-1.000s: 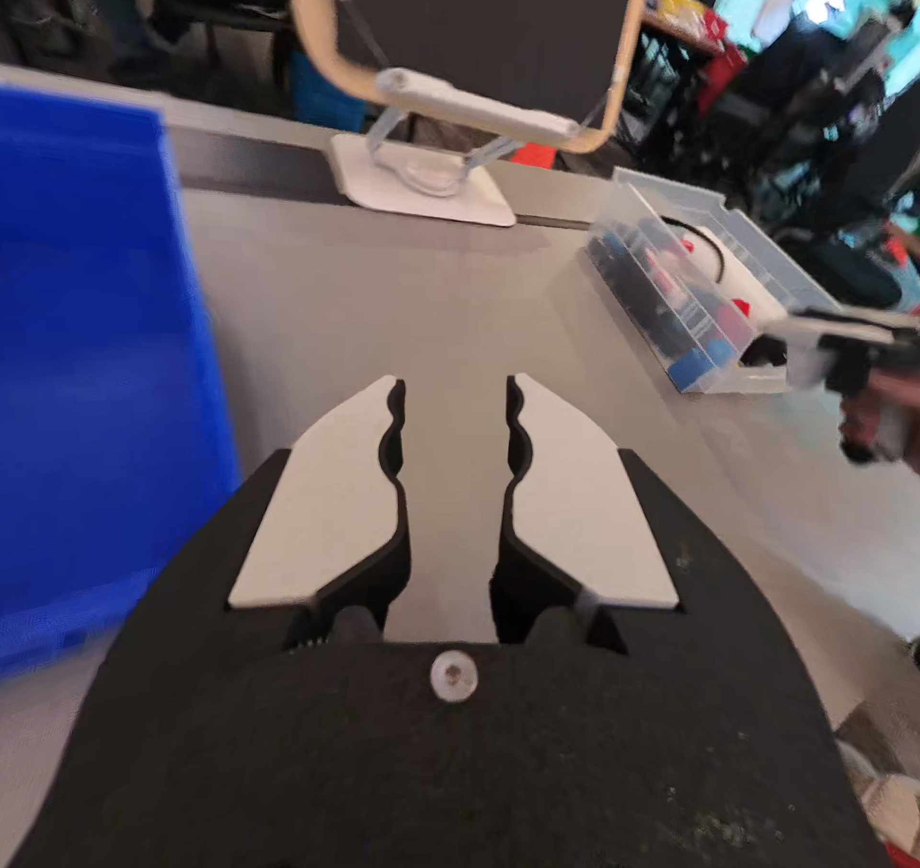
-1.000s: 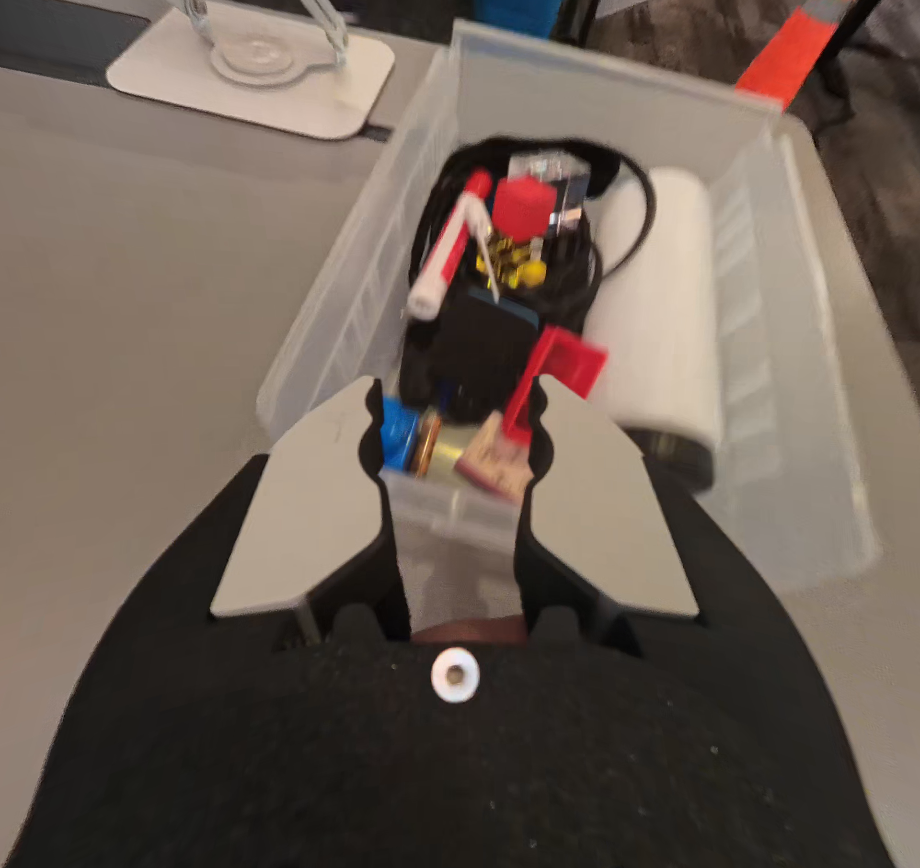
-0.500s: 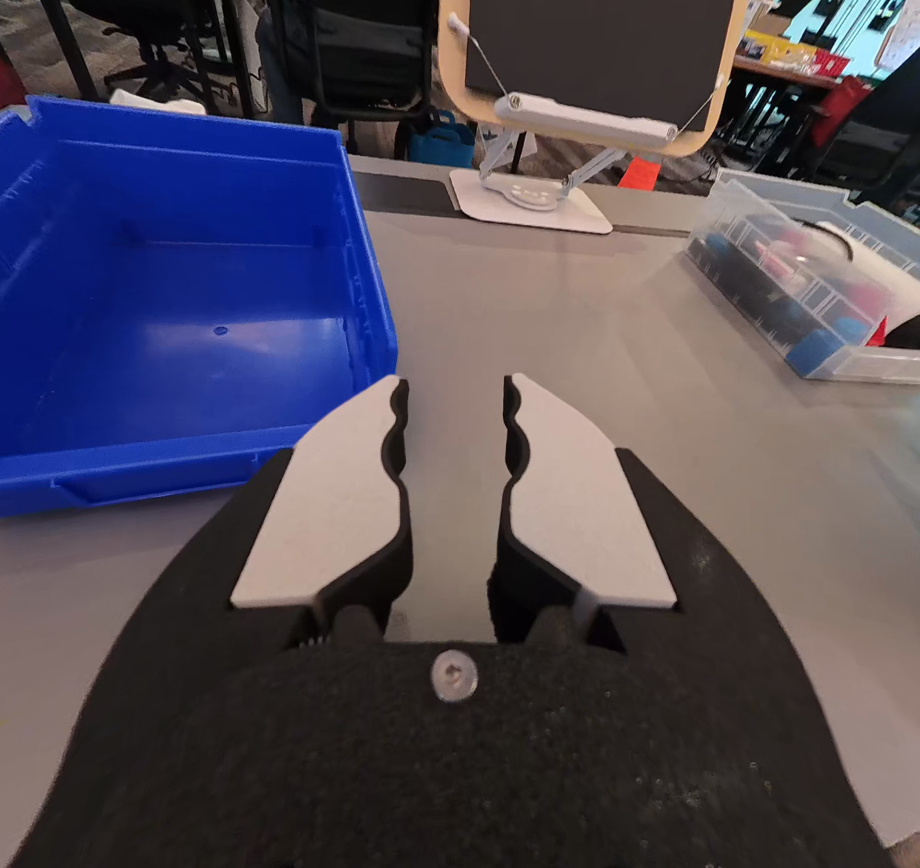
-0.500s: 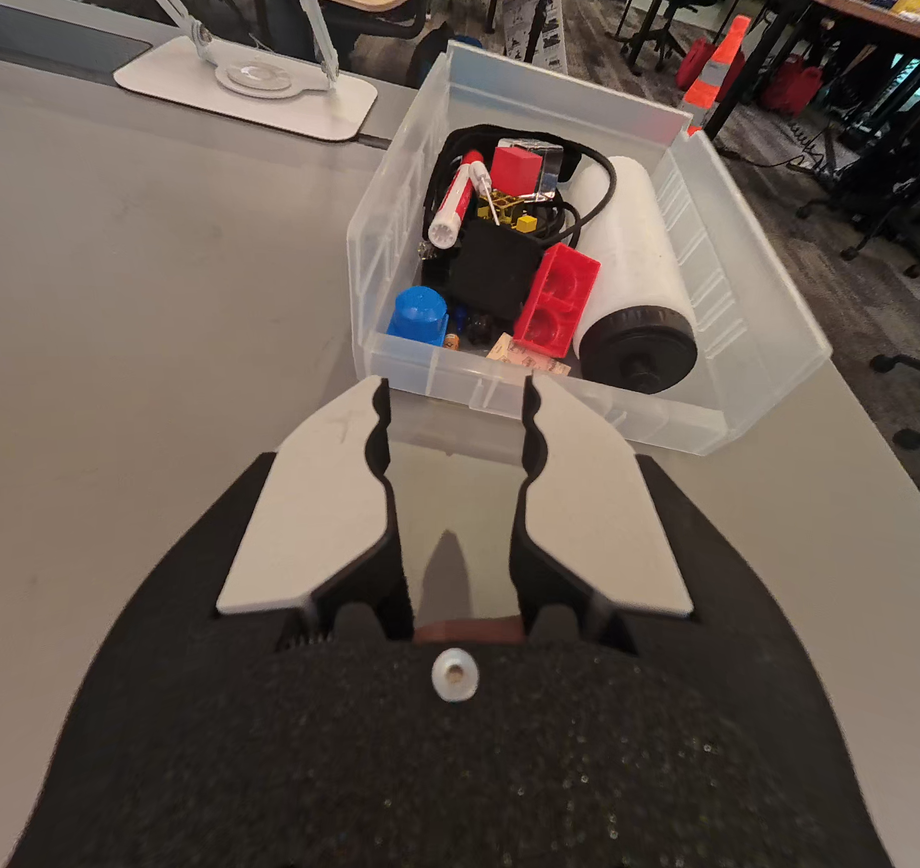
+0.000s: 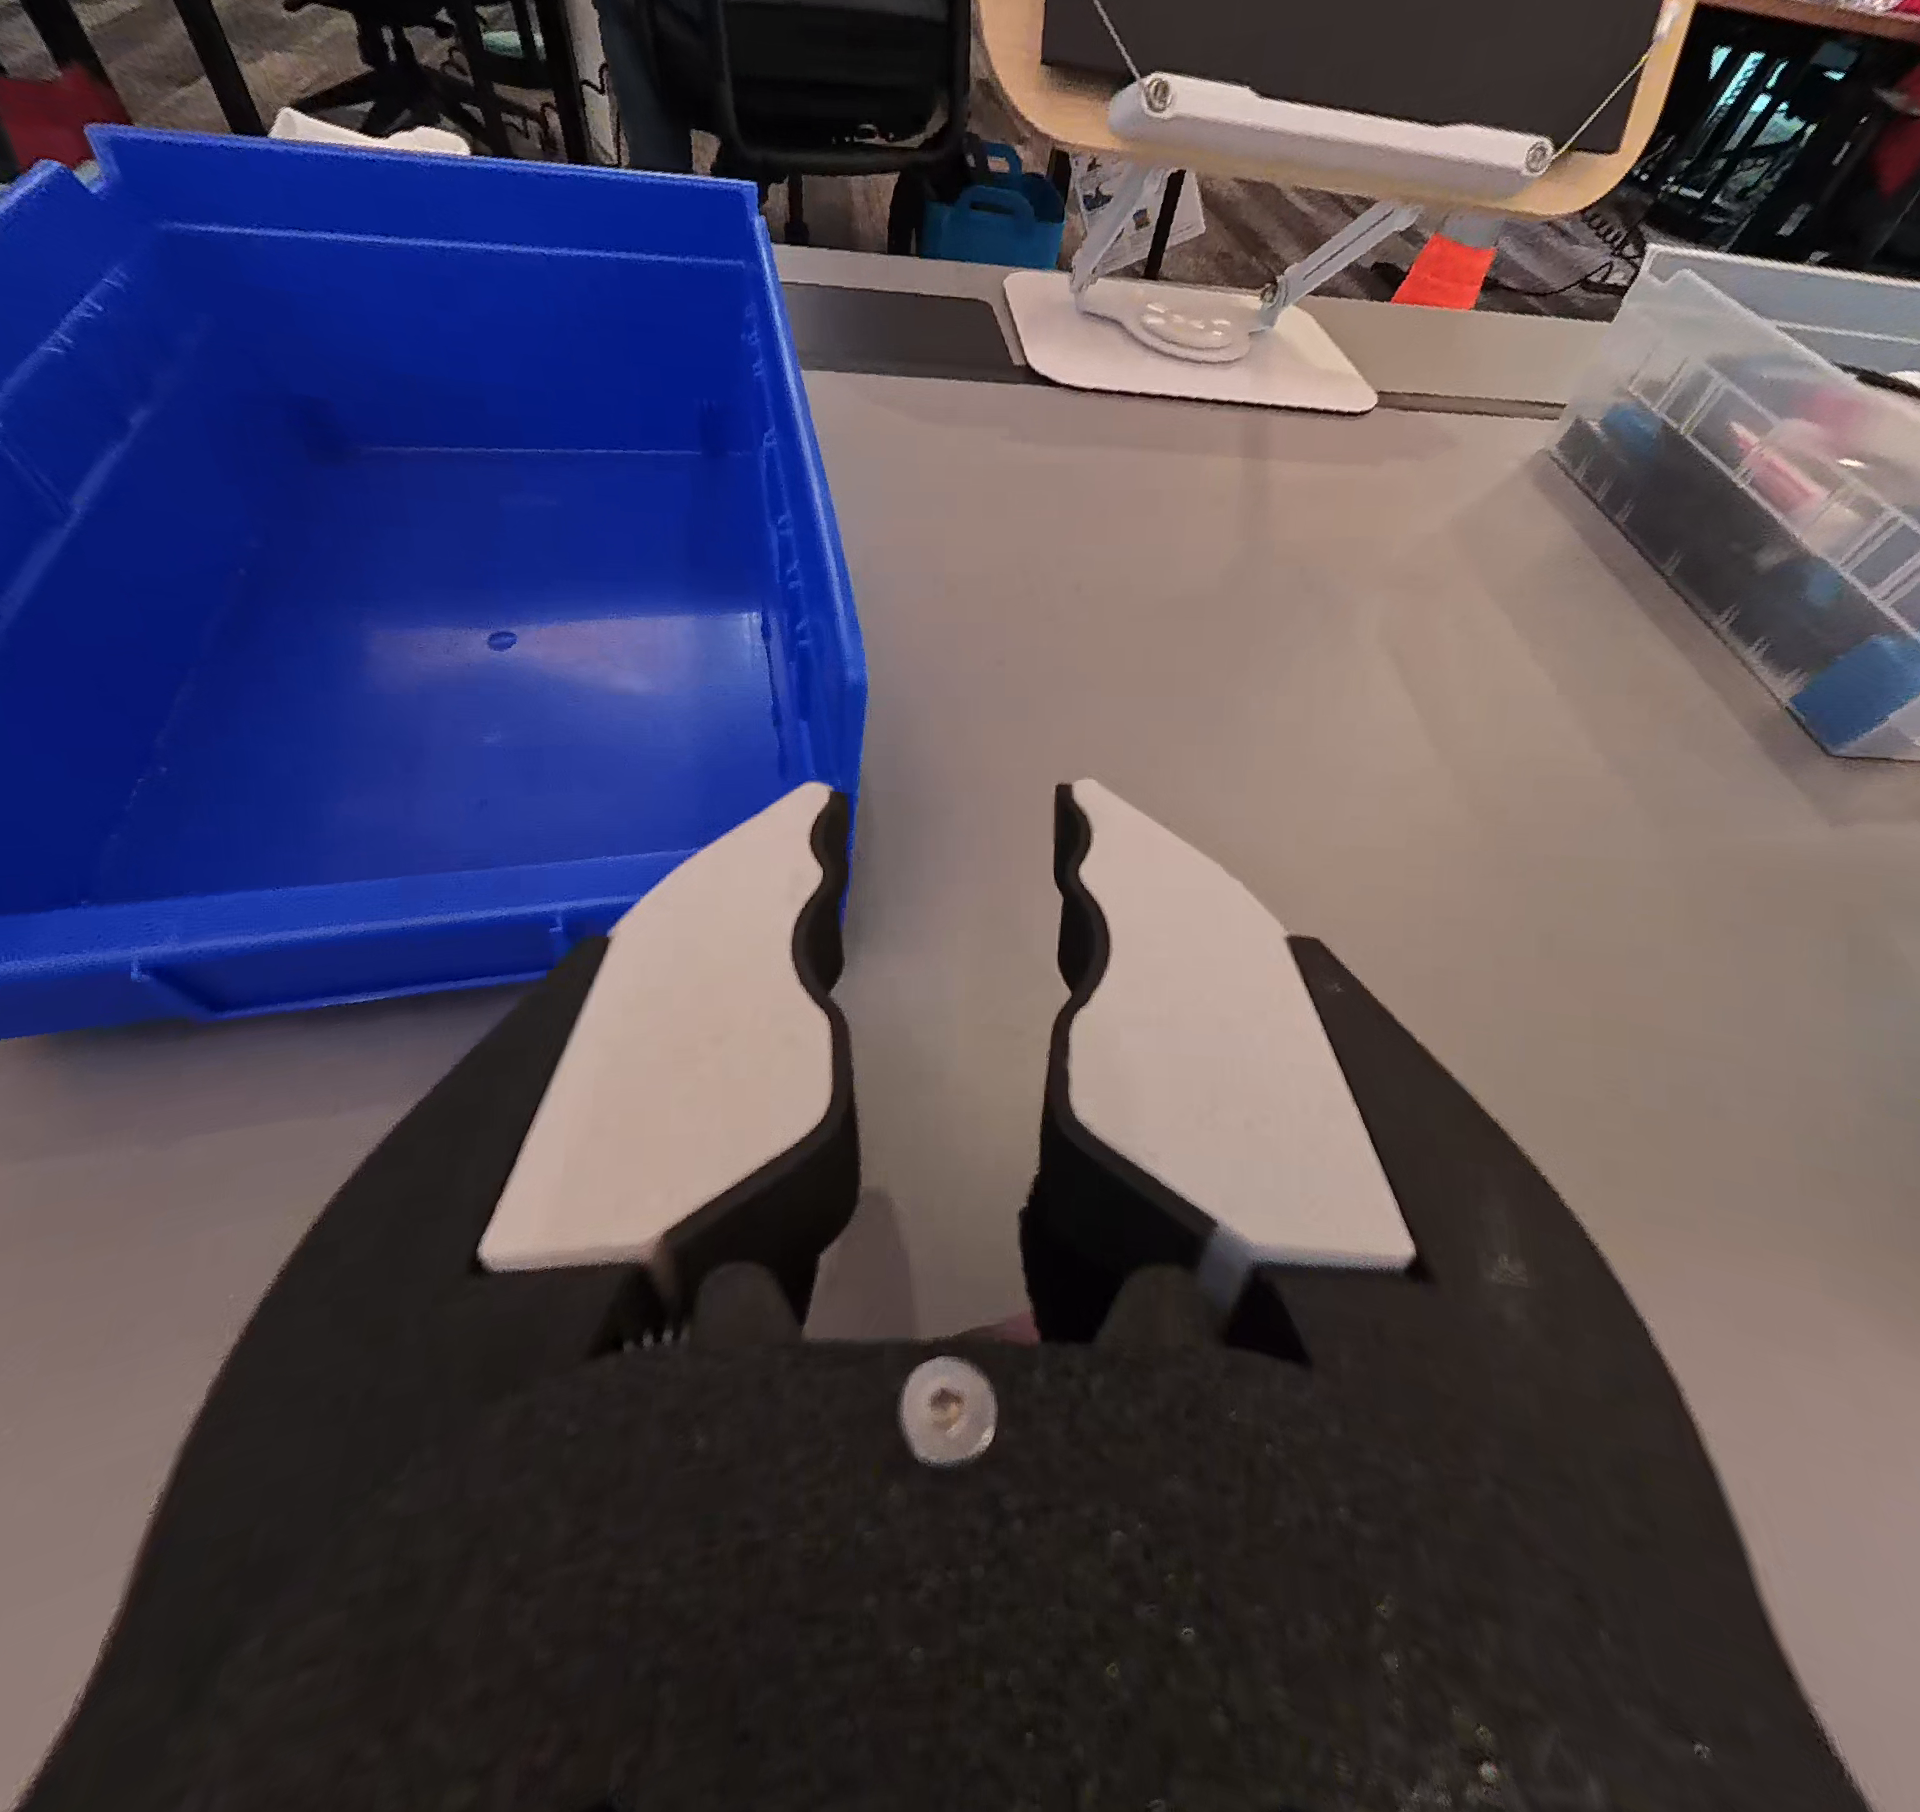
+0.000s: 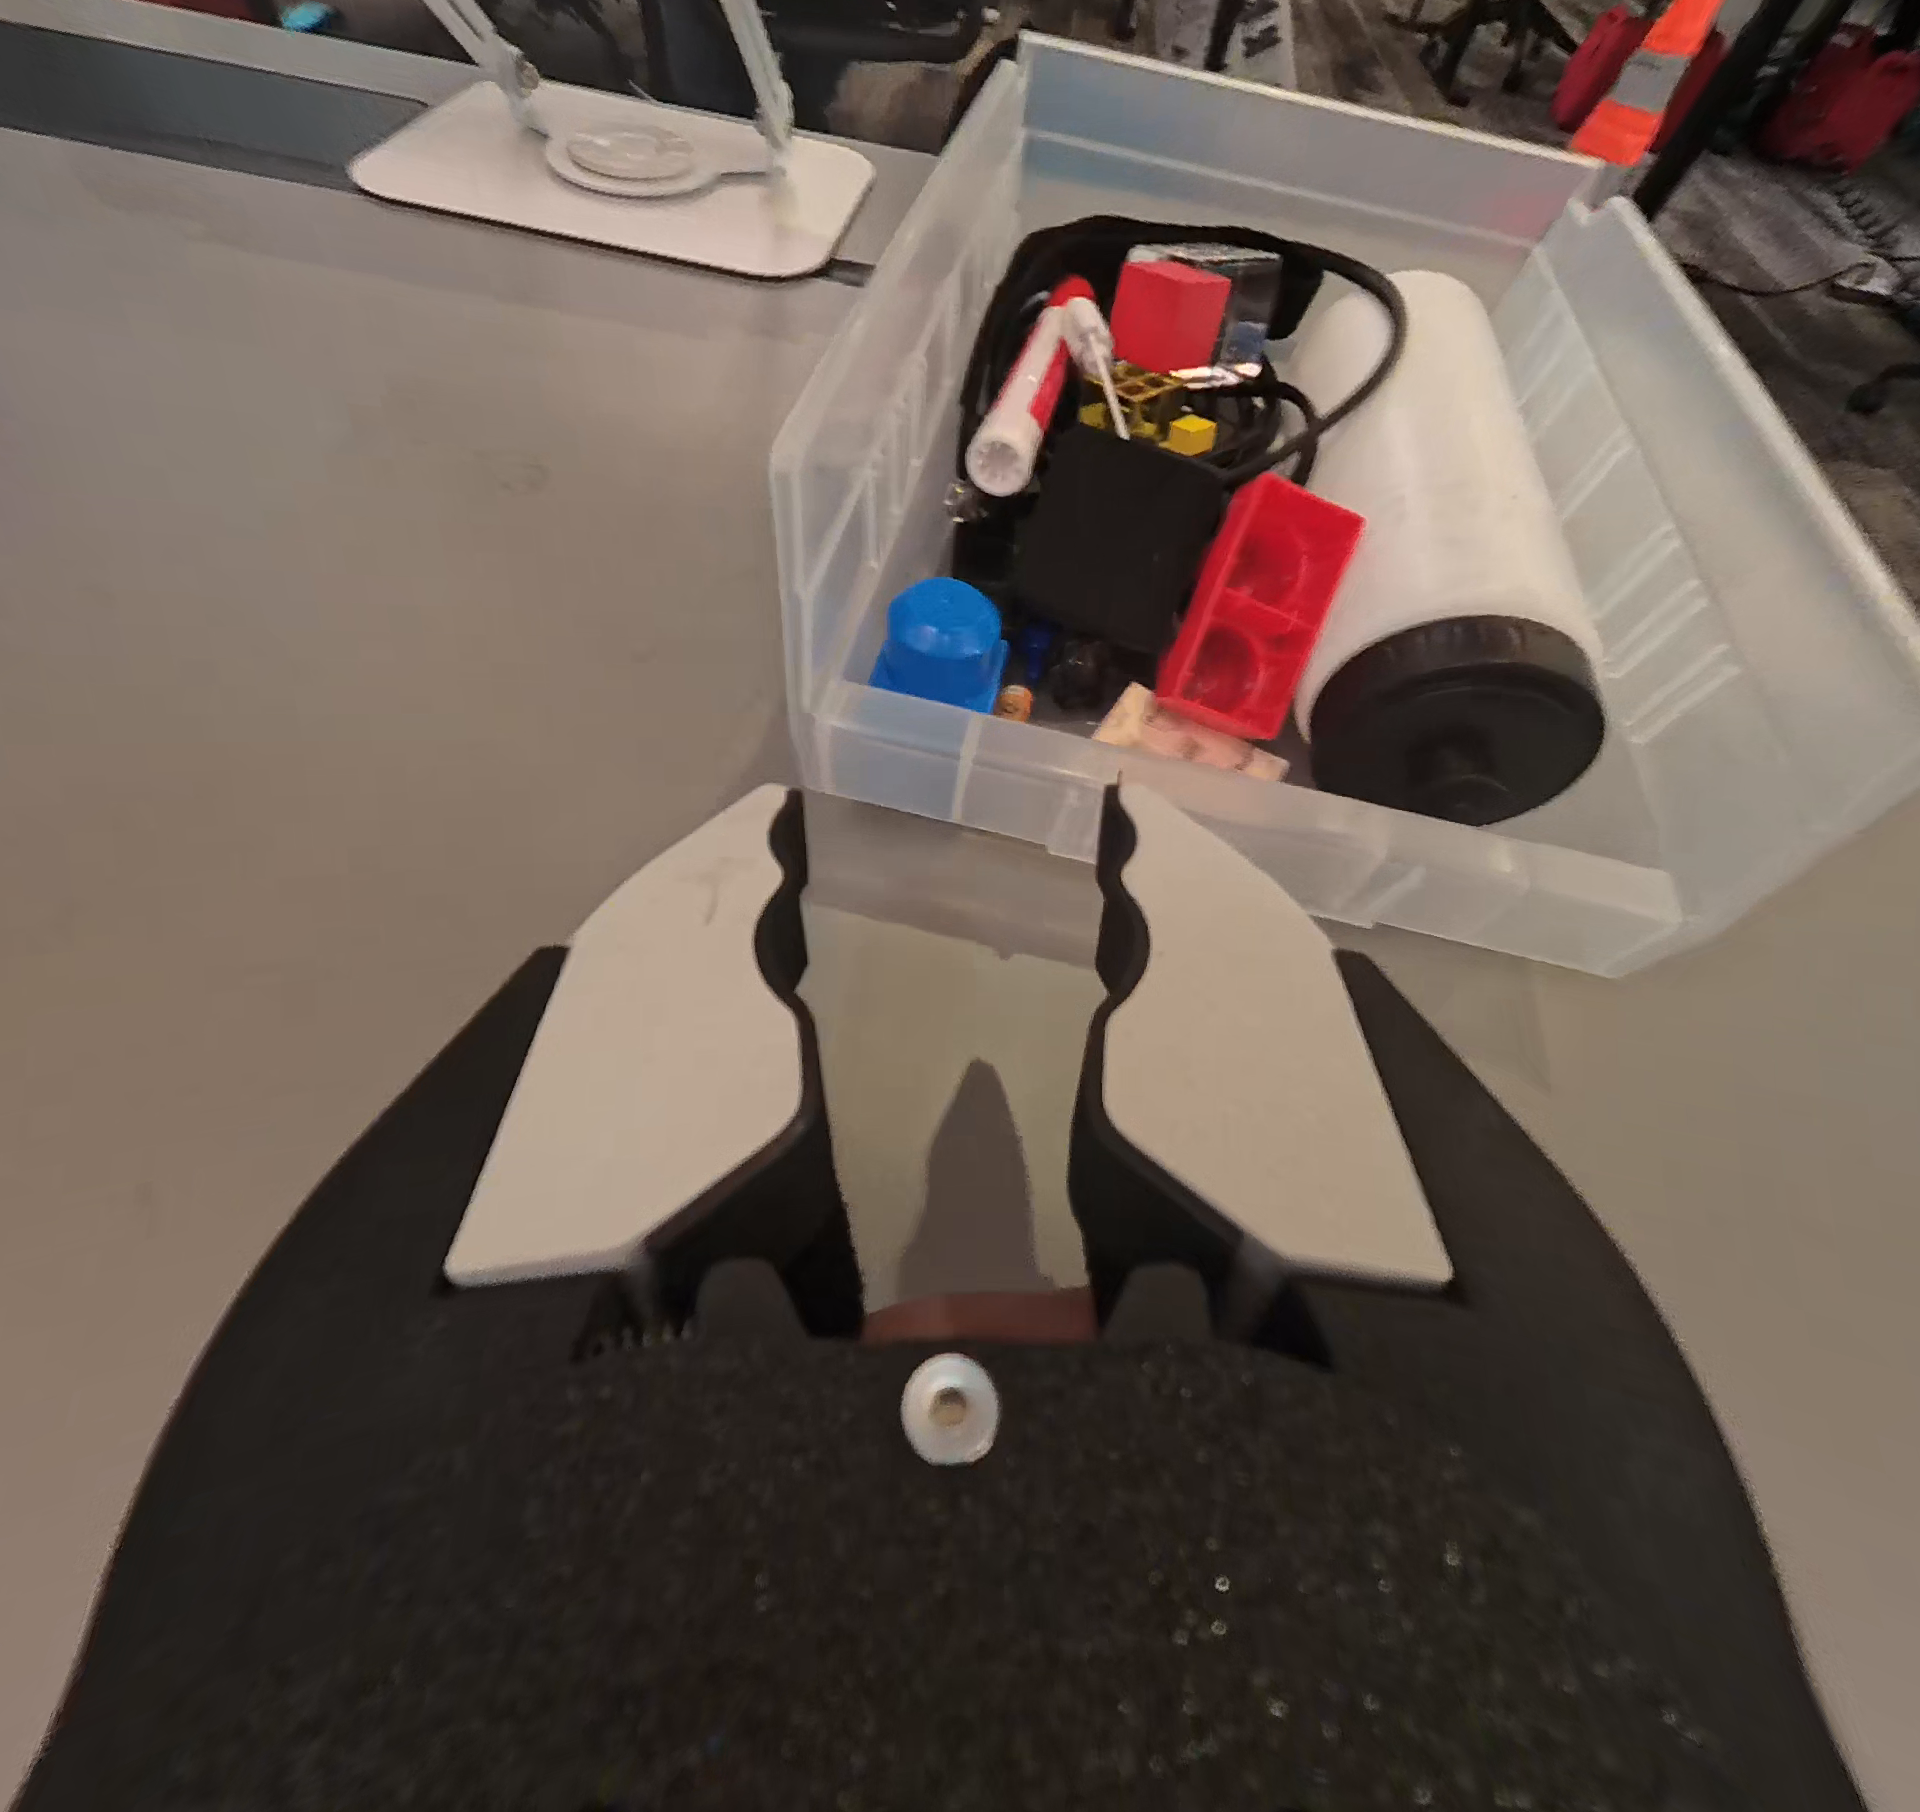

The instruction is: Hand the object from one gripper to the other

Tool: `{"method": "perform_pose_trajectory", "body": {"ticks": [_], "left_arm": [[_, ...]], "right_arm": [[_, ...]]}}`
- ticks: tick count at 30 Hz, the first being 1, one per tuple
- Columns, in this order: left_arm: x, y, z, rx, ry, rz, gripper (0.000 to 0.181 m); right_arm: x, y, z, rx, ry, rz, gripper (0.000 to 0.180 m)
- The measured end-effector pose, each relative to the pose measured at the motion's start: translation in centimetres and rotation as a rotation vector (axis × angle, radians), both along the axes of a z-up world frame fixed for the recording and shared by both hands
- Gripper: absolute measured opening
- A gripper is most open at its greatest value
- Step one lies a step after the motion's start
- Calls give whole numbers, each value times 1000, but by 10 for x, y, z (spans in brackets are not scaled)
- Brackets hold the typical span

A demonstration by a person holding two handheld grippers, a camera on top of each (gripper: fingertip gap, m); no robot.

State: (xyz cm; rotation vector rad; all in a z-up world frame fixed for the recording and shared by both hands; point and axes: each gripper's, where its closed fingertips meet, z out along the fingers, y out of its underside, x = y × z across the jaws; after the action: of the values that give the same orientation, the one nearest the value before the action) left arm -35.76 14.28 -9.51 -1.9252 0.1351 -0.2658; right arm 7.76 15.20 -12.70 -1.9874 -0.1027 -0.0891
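- A wide, flat grey table (image 5: 1195,640) fills both views, and behind its far edge are dark chairs and desks.
- In the left wrist view, the left gripper (image 5: 951,806) with its grey and black fingers hangs over bare table. Its jaws are spread apart and hold nothing.
- A big blue plastic bin (image 5: 810,536) sits just left of that gripper. The tip of the left finger lines up with the bin's near right corner. I cannot tell if they touch.
- The blue bin has nothing in it that I can see.
- Between the blue bin and the clear plastic box (image 5: 1714,515) at the right edge there is a broad open stretch of table.
- A flat white stand base (image 5: 1195,349) sits at the far edge of the table, well away from the gripper.
- In the right wrist view, the right gripper (image 6: 951,806) has its jaws spread too, with nothing between them.
- Its fingertips sit just short of the near wall of the clear plastic box (image 6: 1039,786).
- Inside the box are a round blue cap (image 6: 940,640), a red plastic block (image 6: 1262,609), a red and white marker pen (image 6: 1023,401), a black cable (image 6: 1340,308) and a white roll with a black end (image 6: 1444,515).
- The things to pass are all in the clear box, packed close.
- To the left of the clear box the table is bare and open.
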Motion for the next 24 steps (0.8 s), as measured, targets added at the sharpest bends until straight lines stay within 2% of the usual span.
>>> {"method": "perform_pose_trajectory", "body": {"ticks": [4, 11, 16, 24], "left_arm": [[-4, 1, -2, -11, 20, 21, 37], [-53, -2, -3, -33, 115, 246, 36], [-61, -1, -11, -58, 111, 254, 36], [-73, -8, -30, -127, 97, 280, 37]], "right_arm": [[-21, 10, 1, 18, 60, 64, 55], [-25, 25, -4, -7, 80, 43, 55], [-21, 21, -6, -13, 50, 28, 55], [-39, 31, 5, -2, 119, 57, 58]]}}
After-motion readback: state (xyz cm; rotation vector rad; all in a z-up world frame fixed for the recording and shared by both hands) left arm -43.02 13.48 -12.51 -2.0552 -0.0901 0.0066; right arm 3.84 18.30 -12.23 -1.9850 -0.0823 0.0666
